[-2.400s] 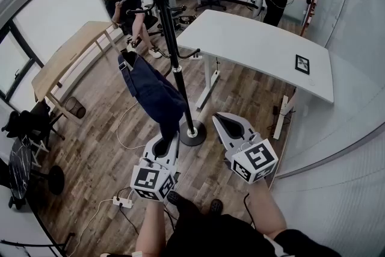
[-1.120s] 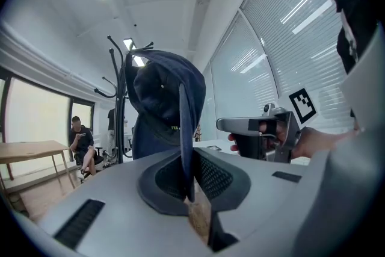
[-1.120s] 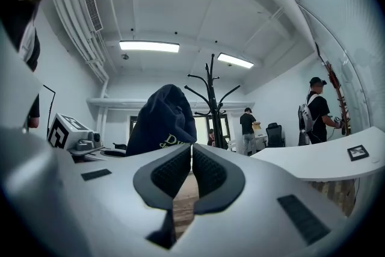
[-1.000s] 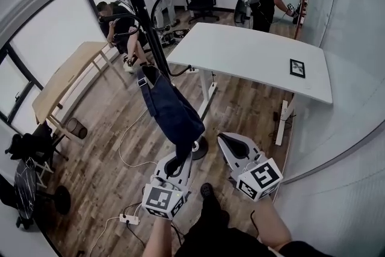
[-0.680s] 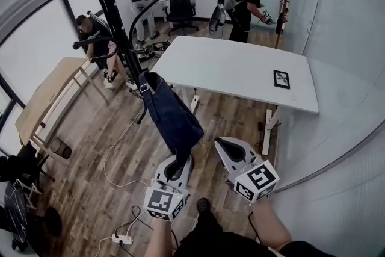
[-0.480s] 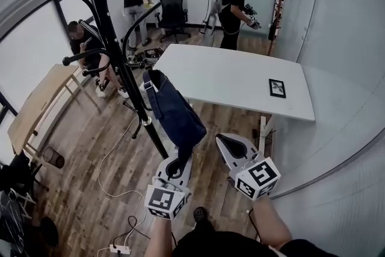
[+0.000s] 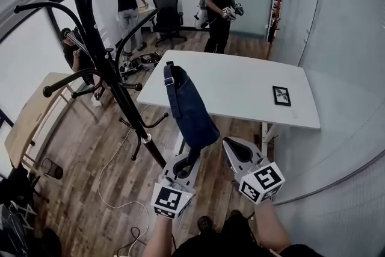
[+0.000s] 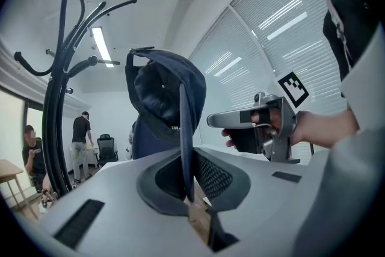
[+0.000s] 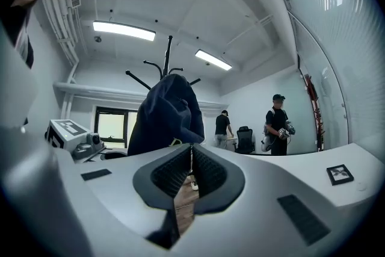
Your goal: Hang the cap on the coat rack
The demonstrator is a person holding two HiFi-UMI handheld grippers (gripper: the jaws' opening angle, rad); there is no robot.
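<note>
Two hand-held grey two-jaw grippers are seen at the near edge of the head view, each carrying a cube with square markers. The left gripper (image 7: 190,159) is clamped on a dark navy fabric cap (image 7: 190,111); in the left gripper view, what appears to be the cap's brim, seen edge-on, is pinched between the closed jaws of the left gripper (image 8: 183,188), and the crown of the cap (image 8: 162,93) is held upright above them. The right gripper (image 7: 231,144) is held just right of the left one, and its jaws are brought together with nothing between them, as the right gripper view shows (image 9: 191,180). The cap is raised in the air to the right of a tall black metal coat rack with curved hooks (image 7: 102,63), near it but apart from every hook, so it is not yet hung. Beyond the cap, a white rectangular table (image 7: 240,84) is seen, with a small black picture frame (image 7: 281,95) lying on its right part. A brown wooden plank floor (image 7: 90,147) lies below, and a person in dark clothes (image 7: 219,6) stands at the far end of the room.
</note>
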